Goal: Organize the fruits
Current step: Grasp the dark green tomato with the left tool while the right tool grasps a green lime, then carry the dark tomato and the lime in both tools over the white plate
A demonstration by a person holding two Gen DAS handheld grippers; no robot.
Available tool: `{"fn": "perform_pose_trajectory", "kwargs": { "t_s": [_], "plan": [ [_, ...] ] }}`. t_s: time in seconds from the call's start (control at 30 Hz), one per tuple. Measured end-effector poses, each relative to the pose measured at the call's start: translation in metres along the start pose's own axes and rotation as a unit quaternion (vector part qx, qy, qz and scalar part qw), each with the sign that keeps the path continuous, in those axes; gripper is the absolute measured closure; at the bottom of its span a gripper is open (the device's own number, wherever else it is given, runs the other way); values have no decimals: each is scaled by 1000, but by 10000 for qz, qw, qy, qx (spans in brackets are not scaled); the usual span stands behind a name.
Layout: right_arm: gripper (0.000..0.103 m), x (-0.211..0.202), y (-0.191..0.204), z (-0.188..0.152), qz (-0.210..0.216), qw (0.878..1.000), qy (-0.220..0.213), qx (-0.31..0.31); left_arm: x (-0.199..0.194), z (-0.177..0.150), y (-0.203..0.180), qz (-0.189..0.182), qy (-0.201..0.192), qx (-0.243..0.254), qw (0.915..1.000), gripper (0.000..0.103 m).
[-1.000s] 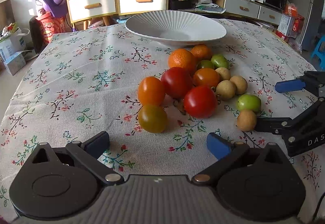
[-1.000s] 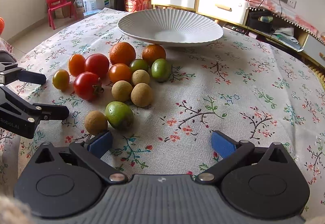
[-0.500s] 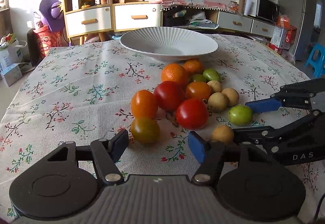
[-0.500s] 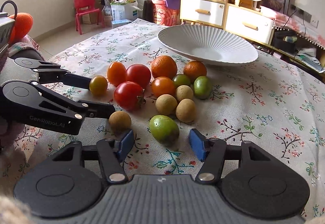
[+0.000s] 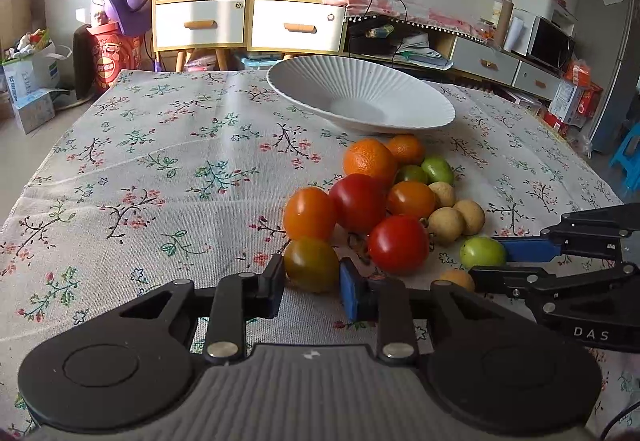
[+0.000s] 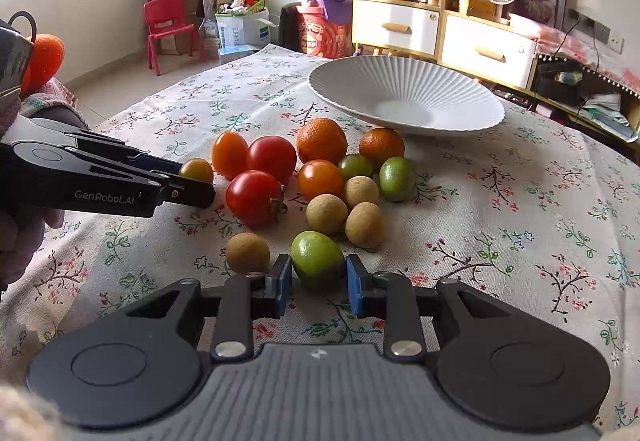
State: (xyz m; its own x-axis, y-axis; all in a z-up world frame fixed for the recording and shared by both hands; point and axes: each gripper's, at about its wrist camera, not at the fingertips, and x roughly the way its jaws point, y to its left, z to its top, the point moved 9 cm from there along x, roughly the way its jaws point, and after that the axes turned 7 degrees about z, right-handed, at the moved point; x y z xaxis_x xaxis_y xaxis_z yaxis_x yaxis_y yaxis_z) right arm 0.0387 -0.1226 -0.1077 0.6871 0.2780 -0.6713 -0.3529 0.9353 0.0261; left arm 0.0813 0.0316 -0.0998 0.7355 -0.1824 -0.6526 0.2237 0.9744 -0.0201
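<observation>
Left gripper (image 5: 312, 283) clamps an olive-green tomato (image 5: 311, 264), right gripper (image 6: 318, 283) a green fruit (image 6: 317, 259); the ribbed white bowl (image 6: 472, 97) awaits, empty.

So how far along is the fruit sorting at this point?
Nothing is sorted yet: the white bowl is empty. In hand: both jaws have just been closing, the left gripper now shut on the greenish tomato and the right gripper on a green fruit, both still on the tablecloth. Left: lifting these two, then the rest of the pile.
</observation>
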Motion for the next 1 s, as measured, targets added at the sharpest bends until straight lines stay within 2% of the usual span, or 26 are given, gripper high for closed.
{"fn": "perform_pose_trajectory", "kwargs": {
  "t_s": [0.67, 1.0],
  "plan": [
    [77, -8, -3, 13, -36, 9995, -267, 176, -14, 20, -6, -141, -269, -66, 9995, 76],
    [77, -17, -6, 23, -86, 9986, -475, 226, -16, 37, -24, -296, -349, -110, 9989, 76]
  ]
}}
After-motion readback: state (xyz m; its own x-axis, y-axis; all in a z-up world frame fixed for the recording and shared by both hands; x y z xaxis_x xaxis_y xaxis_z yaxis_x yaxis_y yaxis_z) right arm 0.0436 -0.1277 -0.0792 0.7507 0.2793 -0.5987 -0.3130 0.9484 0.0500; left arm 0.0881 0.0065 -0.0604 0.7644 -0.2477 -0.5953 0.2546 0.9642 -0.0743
